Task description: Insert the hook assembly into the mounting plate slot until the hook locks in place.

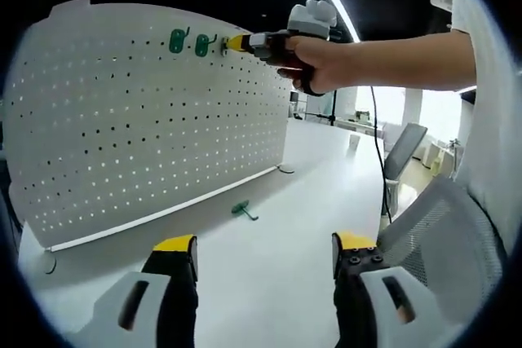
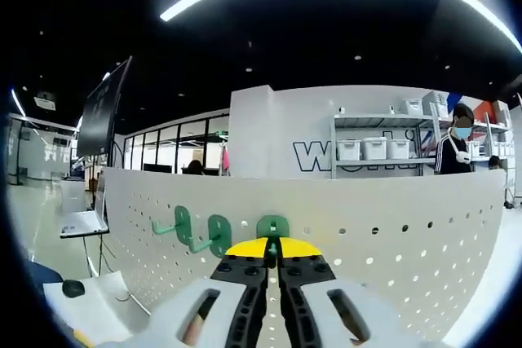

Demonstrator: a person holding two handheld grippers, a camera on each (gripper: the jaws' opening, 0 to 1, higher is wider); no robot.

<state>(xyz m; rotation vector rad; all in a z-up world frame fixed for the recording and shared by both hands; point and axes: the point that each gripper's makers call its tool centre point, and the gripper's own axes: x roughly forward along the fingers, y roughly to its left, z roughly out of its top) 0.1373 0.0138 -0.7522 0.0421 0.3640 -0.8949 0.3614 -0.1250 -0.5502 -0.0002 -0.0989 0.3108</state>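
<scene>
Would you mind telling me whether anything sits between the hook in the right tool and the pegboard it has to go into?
Nothing visible does. The right tool is shut on the green hook, whose plate is already at the white pegboard, beside two mounted green hooks. The actual contact is hidden behind the tool tips.

Pegboard [image 1: 147, 120]: matt white, perforated, looks like painted sheet. Green hooks [image 2: 272, 226]: smooth plastic. Counter [image 1: 269, 258]: smooth, white, slight sheen. Fingers [image 1: 175, 244]: yellow-tipped, matt black.

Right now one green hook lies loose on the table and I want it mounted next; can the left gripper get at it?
Probably yes: the left gripper is open and the table between it and the green hook is bare.
</scene>
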